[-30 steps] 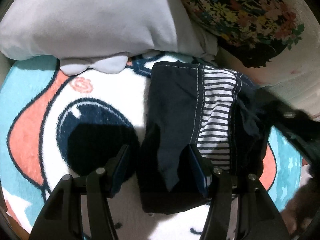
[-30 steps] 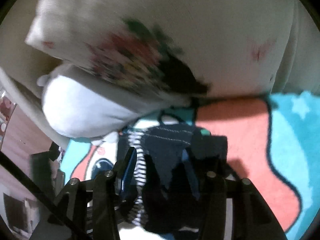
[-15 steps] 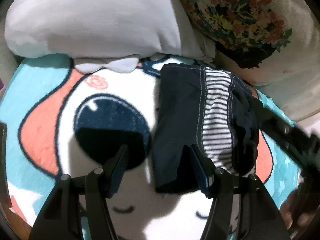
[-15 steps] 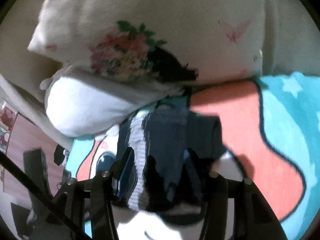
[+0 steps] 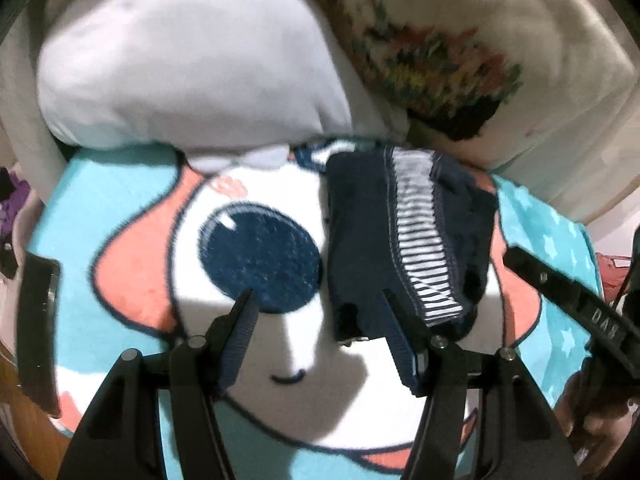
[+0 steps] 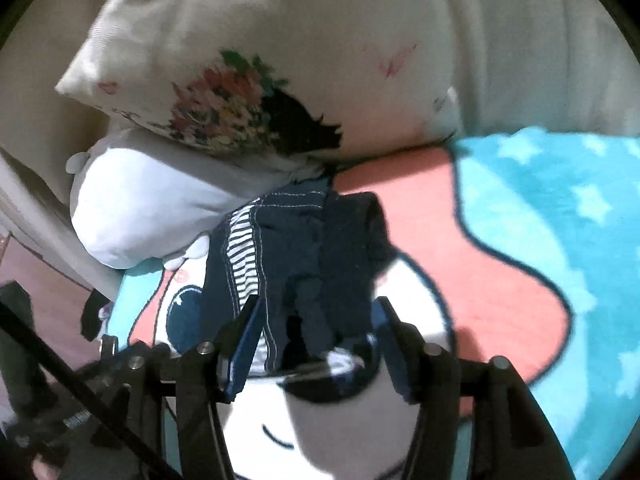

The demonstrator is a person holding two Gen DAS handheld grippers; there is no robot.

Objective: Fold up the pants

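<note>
My left gripper (image 5: pixel 316 300): jaws spread, nothing between them, held above the blanket (image 5: pixel 120 208). My right gripper (image 6: pixel 316 316): jaws just been opening, clear of the cloth. Pants (image 5: pixel 400 240): navy with a striped panel, folded into a compact bundle on the cartoon blanket, beside the white pillow (image 5: pixel 192 64) and the floral cushion (image 5: pixel 432 52).
</note>
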